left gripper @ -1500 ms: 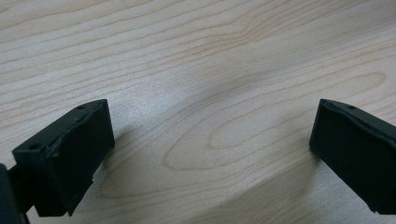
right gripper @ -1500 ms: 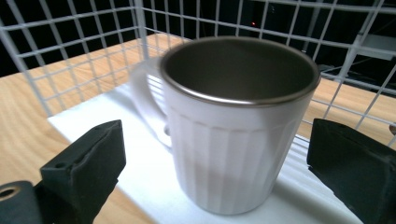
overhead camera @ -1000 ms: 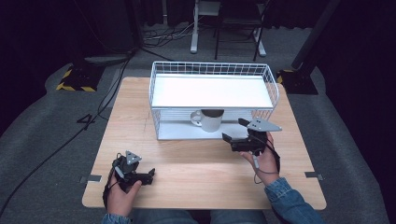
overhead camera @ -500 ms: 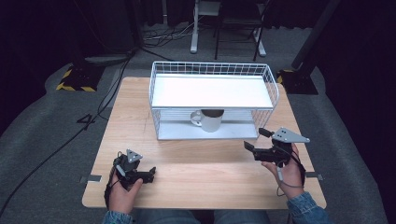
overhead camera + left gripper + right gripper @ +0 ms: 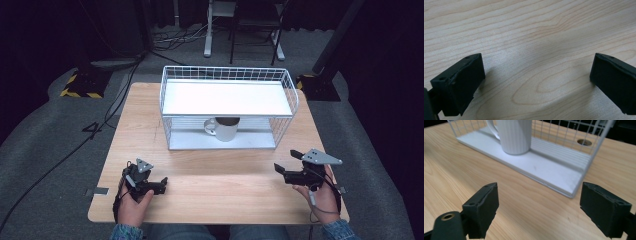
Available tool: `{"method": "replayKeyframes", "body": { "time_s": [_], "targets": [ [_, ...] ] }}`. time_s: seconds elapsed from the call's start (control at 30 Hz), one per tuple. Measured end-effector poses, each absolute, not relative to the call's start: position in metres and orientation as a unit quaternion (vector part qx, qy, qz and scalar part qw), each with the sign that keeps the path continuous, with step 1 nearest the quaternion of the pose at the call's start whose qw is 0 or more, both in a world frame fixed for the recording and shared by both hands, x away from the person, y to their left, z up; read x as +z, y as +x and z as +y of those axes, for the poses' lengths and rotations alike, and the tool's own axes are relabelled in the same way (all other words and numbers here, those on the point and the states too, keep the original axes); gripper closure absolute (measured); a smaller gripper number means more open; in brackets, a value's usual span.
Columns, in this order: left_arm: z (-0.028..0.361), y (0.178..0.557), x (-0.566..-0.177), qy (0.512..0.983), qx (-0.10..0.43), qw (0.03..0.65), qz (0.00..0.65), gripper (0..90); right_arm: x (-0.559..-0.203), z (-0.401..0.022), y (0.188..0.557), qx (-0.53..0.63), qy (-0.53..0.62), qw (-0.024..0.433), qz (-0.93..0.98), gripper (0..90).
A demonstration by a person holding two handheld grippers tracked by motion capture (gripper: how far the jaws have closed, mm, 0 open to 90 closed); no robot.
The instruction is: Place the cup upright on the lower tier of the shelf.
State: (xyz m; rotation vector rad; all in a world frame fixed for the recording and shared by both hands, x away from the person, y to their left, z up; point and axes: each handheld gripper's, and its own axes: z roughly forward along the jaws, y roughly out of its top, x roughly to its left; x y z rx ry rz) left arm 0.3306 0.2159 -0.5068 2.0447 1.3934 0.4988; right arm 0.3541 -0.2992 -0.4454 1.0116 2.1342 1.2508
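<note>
Left claw rests low on the bench, jaws wide, empty. Centre: white mug stands upright on the lower shelf of the wire rack, untouched by either claw. Right claw hovers near the bench's right edge, jaws wide, empty. Judgement: mug placement appears complete; nothing evidently outstanding.

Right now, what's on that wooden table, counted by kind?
Mugs: 1, the white mug on the rack's lower shelf
Wire racks: 1, the white rack
Hand-held grippers: 2, left gripper, right gripper, both empty
Total: 4
</note>
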Motion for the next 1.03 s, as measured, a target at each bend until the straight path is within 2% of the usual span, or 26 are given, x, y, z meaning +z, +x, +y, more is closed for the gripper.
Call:
{"method": "replayKeyframes", "body": {
  "time_s": [0.47,0.73,0.8,1.03],
  "targets": [
    [0.216,0.331,-0.507,0.772,0.188,0.304,0.526,0.1,-0.494,-0.321,0.348,0.416,0.432,0.204,0.774,15.9],
    [0.216,0.331,-0.507,0.771,0.189,0.304,0.526,0.1,-0.503,-0.319,0.347,0.395,0.439,0.196,0.783,17.2],
    [0.216,0.331,-0.507,0.771,0.189,0.304,0.526,0.1,-0.504,-0.319,0.347,0.378,0.439,0.187,0.793,20.0],
    [0.216,0.33,-0.507,0.771,0.19,0.304,0.527,0.1,-0.506,-0.313,0.347,0.353,0.425,0.187,0.813,11.3]
  ]
}}
